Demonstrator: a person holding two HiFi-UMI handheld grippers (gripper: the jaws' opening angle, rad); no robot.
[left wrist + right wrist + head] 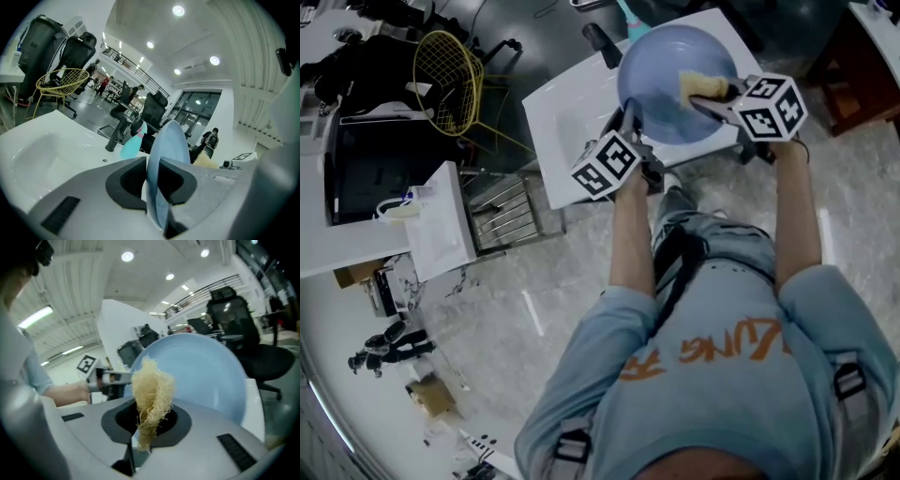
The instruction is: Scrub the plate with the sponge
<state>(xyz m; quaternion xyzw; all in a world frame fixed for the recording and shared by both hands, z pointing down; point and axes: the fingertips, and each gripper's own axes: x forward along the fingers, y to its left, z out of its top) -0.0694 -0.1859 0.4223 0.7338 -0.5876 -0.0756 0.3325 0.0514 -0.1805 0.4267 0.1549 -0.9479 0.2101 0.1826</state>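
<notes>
A pale blue plate (675, 80) is held up over the white sink (572, 122). My left gripper (630, 122) is shut on its lower left rim; in the left gripper view the plate (164, 159) stands edge-on between the pads. My right gripper (698, 96) is shut on a straw-coloured fibrous sponge (701, 86), which lies against the plate's inner face. In the right gripper view the sponge (151, 399) sticks up from the jaws in front of the plate (206, 376), and the left gripper (110, 378) shows at the plate's left edge.
A black tap (602, 44) and a teal bottle (133, 143) stand at the sink's far side. A yellow wire chair (450, 70), a dark cabinet (370, 164) and a white block (441, 220) stand to the left. The person's body fills the lower part of the head view.
</notes>
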